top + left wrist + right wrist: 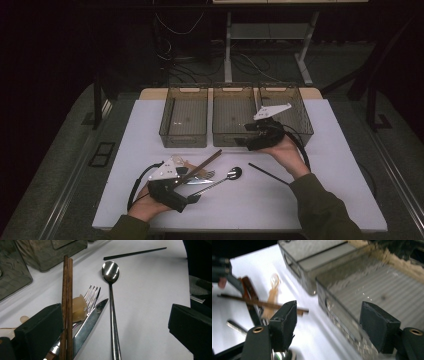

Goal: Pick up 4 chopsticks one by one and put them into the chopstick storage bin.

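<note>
Cutlery lies in a heap at the front left of the white mat (330, 195): a pair of brown chopsticks (201, 166) (67, 297), a fork (93, 295), a knife (90, 323), a pale plastic piece (78, 307) and a long steel spoon (231, 174) (110, 272). My left gripper (192, 185) (115, 327) is low over this heap. It is open, its jaws set wide on either side of the knife and spoon handle, and the brown chopsticks cross its left jaw. My right gripper (245, 135) (328, 325) is open and empty at the front wall of the middle bin (227, 136).
Three clear smoky bins stand in a row at the back: the left bin (182, 141) (312, 262), the middle bin, and the right bin (306, 125). A single black chopstick (267, 173) (135, 253) lies on the mat right of the spoon. Cables trail from both grippers.
</note>
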Demonstrator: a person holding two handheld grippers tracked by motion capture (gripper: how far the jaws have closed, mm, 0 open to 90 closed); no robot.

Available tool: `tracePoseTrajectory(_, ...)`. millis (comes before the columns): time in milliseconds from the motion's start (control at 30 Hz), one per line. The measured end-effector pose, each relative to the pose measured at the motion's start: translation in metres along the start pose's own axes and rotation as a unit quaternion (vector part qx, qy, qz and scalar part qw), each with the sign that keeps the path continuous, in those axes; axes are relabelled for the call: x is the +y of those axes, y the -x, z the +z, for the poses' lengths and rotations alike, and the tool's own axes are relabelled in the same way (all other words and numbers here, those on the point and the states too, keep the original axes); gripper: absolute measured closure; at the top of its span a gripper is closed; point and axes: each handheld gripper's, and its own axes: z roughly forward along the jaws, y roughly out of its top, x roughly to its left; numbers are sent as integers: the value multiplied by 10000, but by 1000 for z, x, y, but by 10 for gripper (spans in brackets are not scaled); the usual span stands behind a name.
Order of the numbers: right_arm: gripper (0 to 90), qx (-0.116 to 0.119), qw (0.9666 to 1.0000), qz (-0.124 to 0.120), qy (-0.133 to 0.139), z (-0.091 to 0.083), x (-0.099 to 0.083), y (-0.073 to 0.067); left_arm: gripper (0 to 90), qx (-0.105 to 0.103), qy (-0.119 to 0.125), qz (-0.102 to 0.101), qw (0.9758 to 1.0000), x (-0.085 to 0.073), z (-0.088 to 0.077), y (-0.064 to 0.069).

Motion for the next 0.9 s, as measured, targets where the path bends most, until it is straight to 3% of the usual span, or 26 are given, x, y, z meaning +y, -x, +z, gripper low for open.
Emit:
tracePoseTrajectory(433, 359, 70, 9998, 184, 98, -41, -58, 2, 0, 24, -21, -62, 10000, -1, 1, -2)
tracePoseTrajectory(900, 494, -76, 9995, 250, -177, -70, -94, 0, 0, 72, -37, -36, 10000, -2, -1, 0)
